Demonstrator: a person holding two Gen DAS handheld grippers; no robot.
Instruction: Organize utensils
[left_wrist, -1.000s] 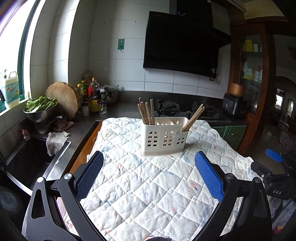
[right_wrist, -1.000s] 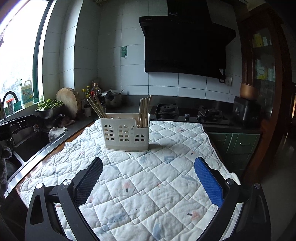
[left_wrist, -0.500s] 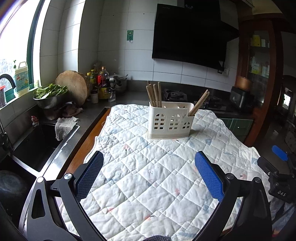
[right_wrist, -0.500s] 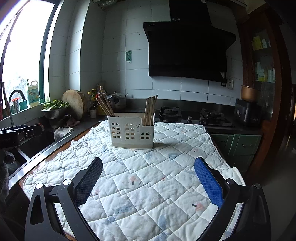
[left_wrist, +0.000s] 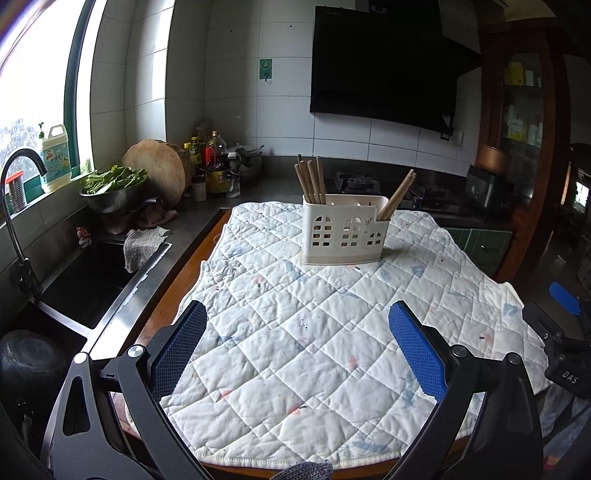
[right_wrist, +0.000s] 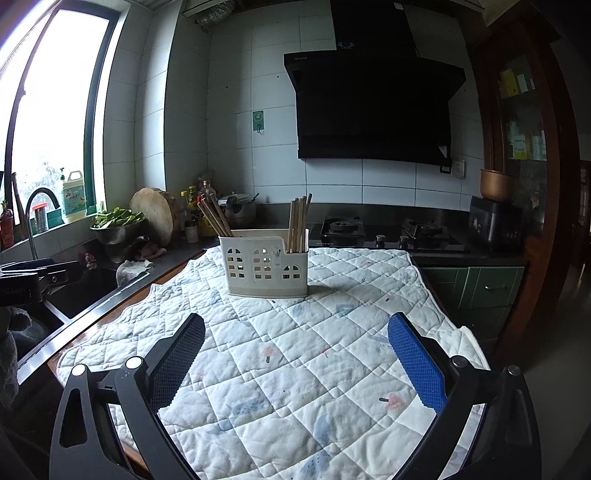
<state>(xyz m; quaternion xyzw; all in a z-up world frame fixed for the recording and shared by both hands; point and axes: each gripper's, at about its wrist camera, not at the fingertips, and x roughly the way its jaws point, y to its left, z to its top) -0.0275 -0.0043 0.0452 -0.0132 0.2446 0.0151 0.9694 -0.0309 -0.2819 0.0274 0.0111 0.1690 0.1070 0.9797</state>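
You are holding both grippers wide open and empty over the quilted cloth (left_wrist: 295, 332): the left gripper (left_wrist: 299, 350) is hanging above the near part of it, and the right gripper (right_wrist: 295, 365) is doing the same from the other side, each with nothing between its blue pads. The white holder (left_wrist: 343, 236) is standing upright on the cloth well ahead of both, with chopsticks sitting in its two end compartments: one bunch (left_wrist: 310, 181) standing fairly straight, another (left_wrist: 397, 195) leaning outward. No loose utensil is showing on the cloth, so the sorting is looking finished or close to it, and you are standing off from the holder. If anything is left, the next move is calling for a reach forward to the leaning bunch, closing gently near its tops and not tipping the light holder.
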